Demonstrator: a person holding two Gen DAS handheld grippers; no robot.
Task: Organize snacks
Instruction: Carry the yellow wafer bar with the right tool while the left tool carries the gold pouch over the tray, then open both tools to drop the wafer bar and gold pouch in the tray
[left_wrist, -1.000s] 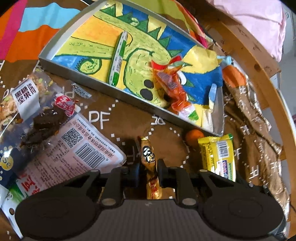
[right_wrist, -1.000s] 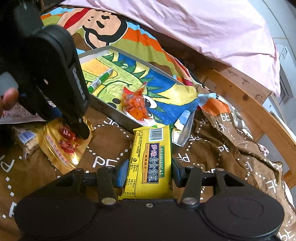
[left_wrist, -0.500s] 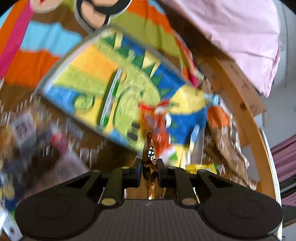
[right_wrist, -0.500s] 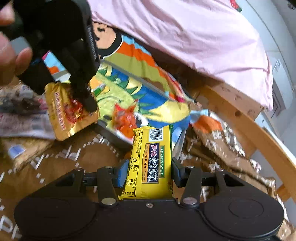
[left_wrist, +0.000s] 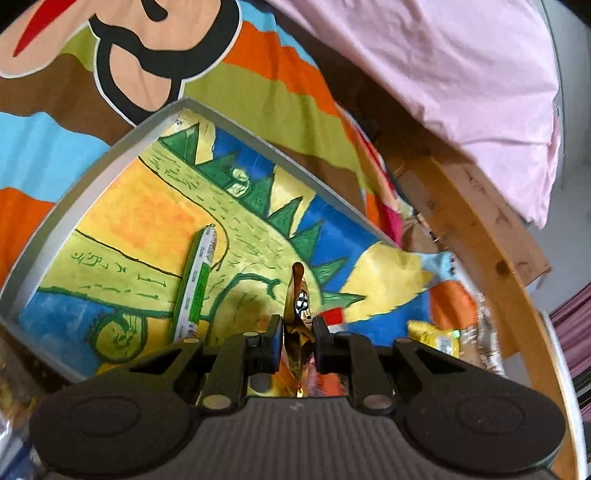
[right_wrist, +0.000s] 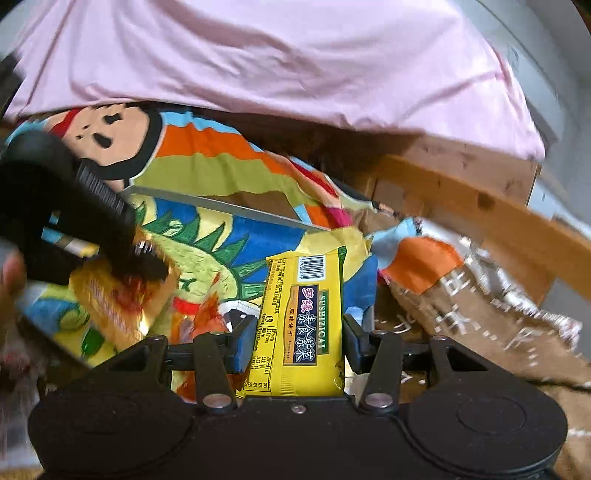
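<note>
My left gripper (left_wrist: 297, 332) is shut on a thin gold snack packet (left_wrist: 298, 295), held edge-on above the metal tray (left_wrist: 110, 147) lined with a dinosaur drawing. In the right wrist view, the same gripper (right_wrist: 147, 258) hangs over the tray's left part (right_wrist: 221, 208) with the gold packet (right_wrist: 118, 299) dangling. My right gripper (right_wrist: 299, 347) is shut on a yellow cracker packet (right_wrist: 303, 317), held flat over the tray's near right corner. A green and white stick snack (left_wrist: 197, 284) lies in the tray. An orange snack bag (right_wrist: 207, 314) lies there too.
A colourful cartoon blanket (left_wrist: 258, 74) lies behind the tray. Pink bedding (right_wrist: 295, 66) fills the back. A wooden bed frame (left_wrist: 480, 229) curves along the right, with brown patterned cloth (right_wrist: 480, 314) below it. A person's hand (right_wrist: 9, 273) grips the left tool.
Both grippers rose from the brown cloth and moved forward over the tray, each still holding its packet. The loose snack bags at the left have dropped out of the left wrist view.
</note>
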